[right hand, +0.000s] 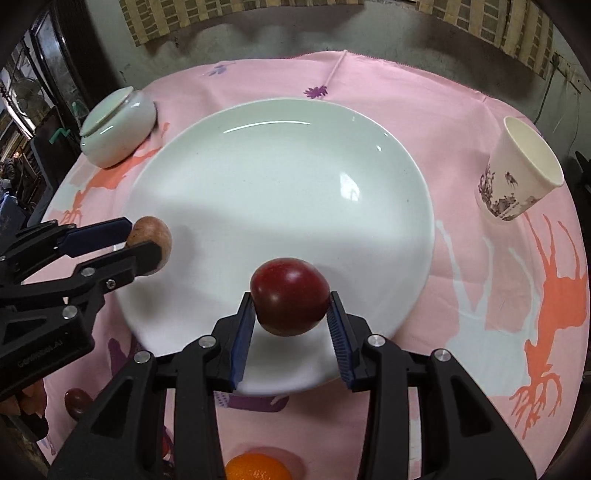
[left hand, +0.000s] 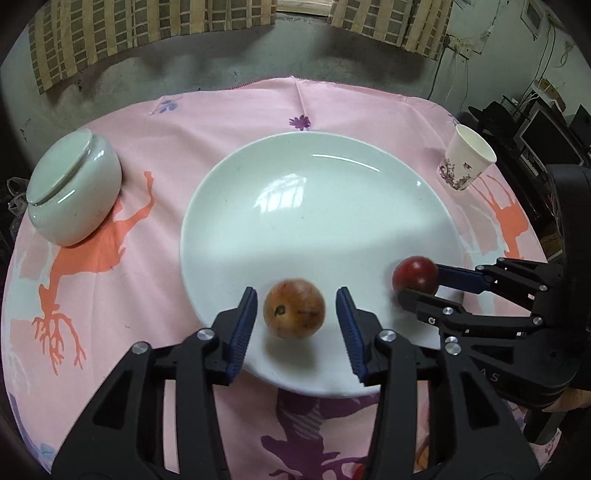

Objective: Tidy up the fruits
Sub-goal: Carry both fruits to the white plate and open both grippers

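Right wrist view: right gripper (right hand: 291, 308) pinching red fruit (right hand: 290, 293) over white plate (right hand: 280, 177); left gripper (right hand: 142, 243) spread around brown fruit (right hand: 151, 240), partly legible "GENROBOT.AI" lettering lower left.

In front of me is a round table under a pink tablecloth (left hand: 229, 155) with orange deer shapes and purple flowers. Behind it I see a grey, stained concrete wall (left hand: 207, 62). A curtain (left hand: 110, 29) with a beige and brown grid hangs along the top. On my right, cables (left hand: 550, 48) run down the wall, near dark shelves (left hand: 546, 125) with boxes.
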Demonstrator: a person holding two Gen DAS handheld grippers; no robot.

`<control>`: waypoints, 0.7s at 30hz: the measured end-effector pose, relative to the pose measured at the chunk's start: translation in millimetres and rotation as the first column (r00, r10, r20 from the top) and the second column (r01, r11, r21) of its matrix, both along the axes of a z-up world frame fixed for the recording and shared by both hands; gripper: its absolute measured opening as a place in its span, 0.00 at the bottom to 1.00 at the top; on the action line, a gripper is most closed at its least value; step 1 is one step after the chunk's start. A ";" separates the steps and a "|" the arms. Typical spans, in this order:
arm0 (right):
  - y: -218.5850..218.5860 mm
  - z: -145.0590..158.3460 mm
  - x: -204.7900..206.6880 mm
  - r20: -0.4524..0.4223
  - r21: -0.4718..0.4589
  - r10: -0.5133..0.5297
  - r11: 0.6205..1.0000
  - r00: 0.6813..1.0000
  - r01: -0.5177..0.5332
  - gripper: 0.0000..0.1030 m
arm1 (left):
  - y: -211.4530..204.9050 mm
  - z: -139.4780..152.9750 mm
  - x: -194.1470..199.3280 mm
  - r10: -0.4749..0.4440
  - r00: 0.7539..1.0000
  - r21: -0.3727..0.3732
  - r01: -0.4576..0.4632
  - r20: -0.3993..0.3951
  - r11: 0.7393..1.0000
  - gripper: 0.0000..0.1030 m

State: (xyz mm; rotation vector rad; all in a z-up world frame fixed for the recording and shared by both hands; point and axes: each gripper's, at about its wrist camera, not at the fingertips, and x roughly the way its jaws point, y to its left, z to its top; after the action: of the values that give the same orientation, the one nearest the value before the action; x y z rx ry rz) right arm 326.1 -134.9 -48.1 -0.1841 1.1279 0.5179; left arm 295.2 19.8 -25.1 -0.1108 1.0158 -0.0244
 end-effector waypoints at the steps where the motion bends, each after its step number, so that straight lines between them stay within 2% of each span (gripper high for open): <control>1: -3.9 4.8 -1.2 0.017 0.030 -0.009 1.000 1.000 0.009 0.42 | 1.6 4.3 -1.9 0.012 1.000 0.007 -0.012 0.019 1.000 0.61; 2: -8.2 10.7 -3.5 0.032 0.050 -0.020 0.999 0.999 0.018 0.54 | 3.8 9.1 -5.0 0.023 0.999 0.008 -0.023 0.040 1.000 0.66; 3: -13.8 17.3 -6.7 0.051 0.065 -0.035 0.997 0.998 0.031 0.62 | 5.9 14.1 -9.6 0.029 0.998 0.004 -0.029 0.052 1.000 0.66; 6: -31.8 35.3 -21.1 0.071 0.104 -0.058 0.993 0.996 0.051 0.62 | 11.6 26.0 -24.8 0.034 0.998 0.016 -0.035 0.052 0.999 0.66; 10: -71.5 55.0 -59.2 0.097 0.132 -0.107 0.987 0.989 0.094 0.65 | 26.1 45.1 -72.6 0.058 0.994 0.024 -0.061 0.096 0.998 0.81; 11: -82.0 56.1 -69.2 0.097 0.132 -0.123 0.985 0.988 0.110 0.66 | 30.9 46.5 -88.7 0.068 0.993 0.022 -0.070 0.097 0.997 0.82; 14: -110.1 49.7 -105.2 0.090 0.108 -0.158 0.983 0.983 0.148 0.66 | 40.5 41.8 -131.1 0.093 0.993 0.011 -0.094 0.075 0.996 0.82; 18: -130.8 32.5 -155.2 0.012 0.092 -0.174 0.981 0.985 0.173 0.66 | 37.4 29.6 -182.7 0.114 0.993 0.046 -0.116 0.037 0.992 0.82; 21: -134.9 23.2 -189.3 -0.036 0.089 -0.178 0.980 0.983 0.180 0.66 | 29.9 19.6 -214.5 0.115 0.993 0.031 -0.114 -0.017 0.993 0.82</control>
State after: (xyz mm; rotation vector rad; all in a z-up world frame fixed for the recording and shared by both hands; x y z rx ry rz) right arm 136.8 -269.8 -24.9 0.0050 1.1336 0.4117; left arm 80.7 49.7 -5.5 -0.1417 1.0272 0.0968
